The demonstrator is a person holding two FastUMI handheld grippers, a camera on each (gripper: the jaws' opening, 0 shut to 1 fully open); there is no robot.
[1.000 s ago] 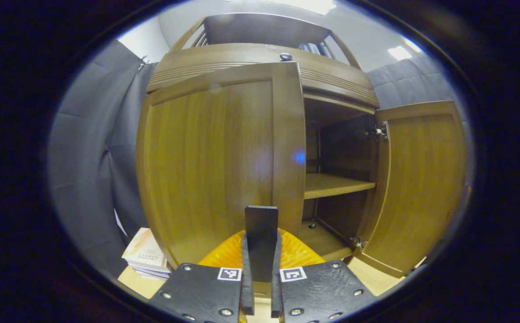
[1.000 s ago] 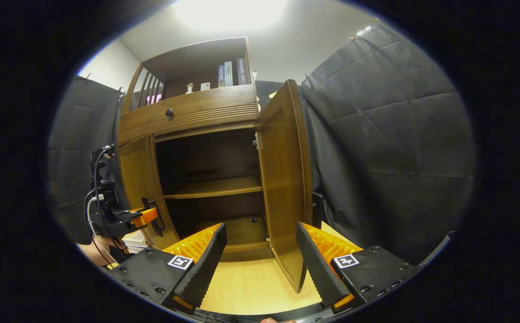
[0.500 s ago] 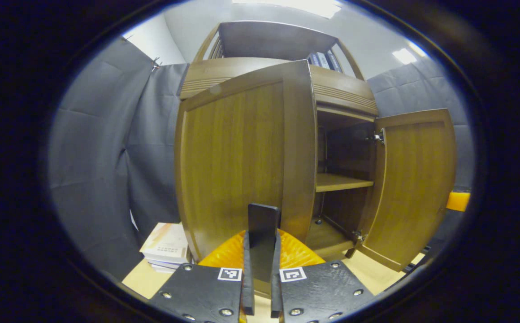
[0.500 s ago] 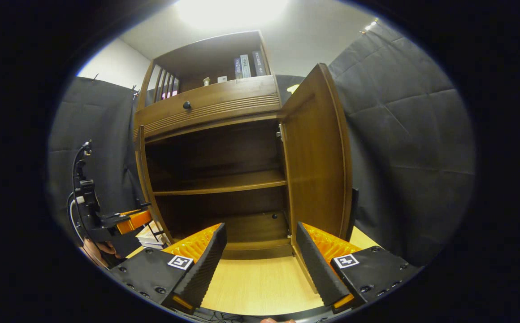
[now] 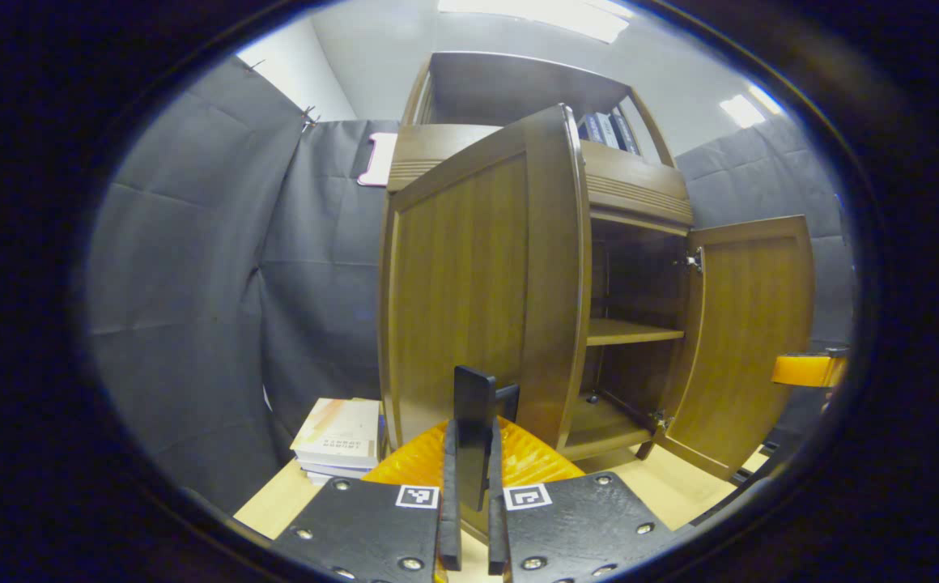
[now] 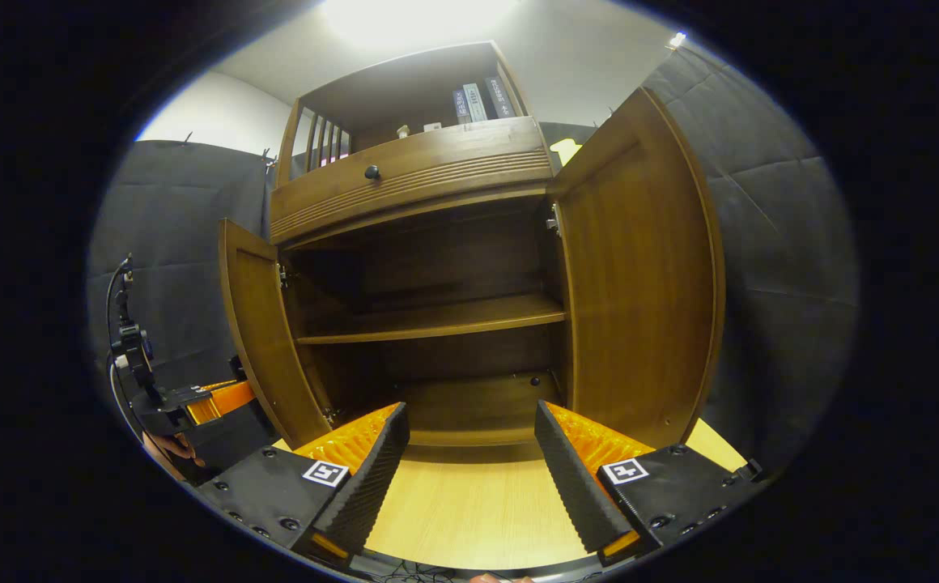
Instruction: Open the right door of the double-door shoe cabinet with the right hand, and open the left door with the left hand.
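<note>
stack of books (image 5: 338, 441) beside open left door (image 5: 477, 279), bare shelf (image 6: 437, 317)

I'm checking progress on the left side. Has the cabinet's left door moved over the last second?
Yes. In the right gripper view the left door has swung further outward from the shelf, uncovering more of the interior; the left tool is shut on its edge.

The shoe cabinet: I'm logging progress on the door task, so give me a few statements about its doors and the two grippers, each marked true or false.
1. The right door stands open. True.
2. The left gripper is open wide. False: its fingers are pressed together on the left door's black handle.
3. The right gripper grips the right door. False: it is open and holds nothing.
4. The cabinet's middle shelf is bare. True.
5. A stack of books lies beside the cabinet. True.
</note>
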